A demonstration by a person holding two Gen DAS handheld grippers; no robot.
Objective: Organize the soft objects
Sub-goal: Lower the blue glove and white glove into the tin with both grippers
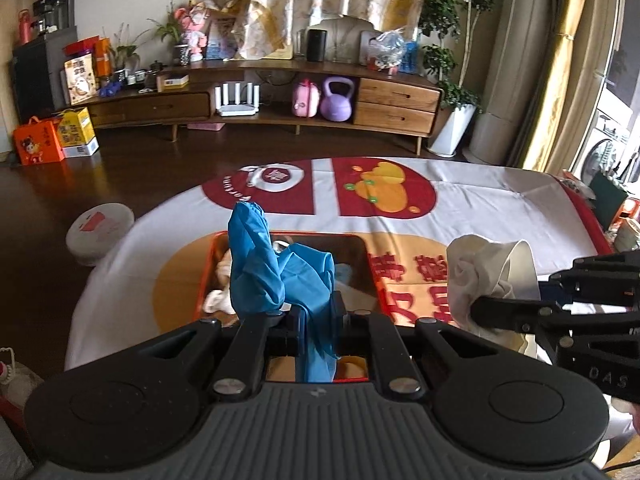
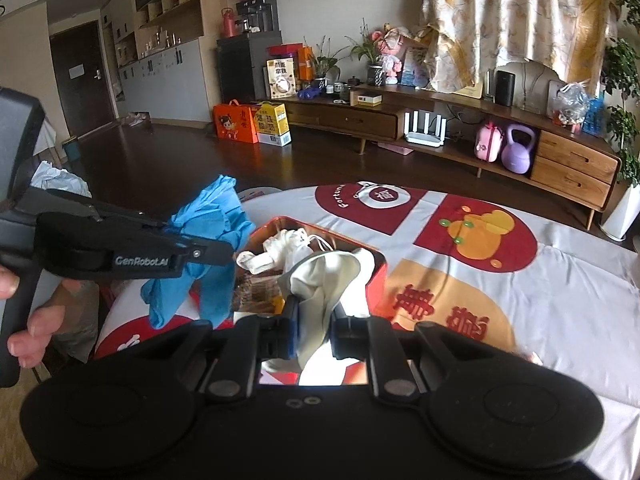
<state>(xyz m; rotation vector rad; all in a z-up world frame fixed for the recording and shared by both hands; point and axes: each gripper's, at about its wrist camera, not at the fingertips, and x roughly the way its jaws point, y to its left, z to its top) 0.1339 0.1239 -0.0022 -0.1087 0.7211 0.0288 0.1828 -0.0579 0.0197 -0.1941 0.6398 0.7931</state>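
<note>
Blue glove: left gripper clamps it; you drop it centre-frame, over the tin.
White cloth: right gripper pinches it; keep clear.

A box is set on the counter, with cloths lying in it. A glove is held above the box in the left tongs; to its right, a cloth is held in the right tongs.
</note>
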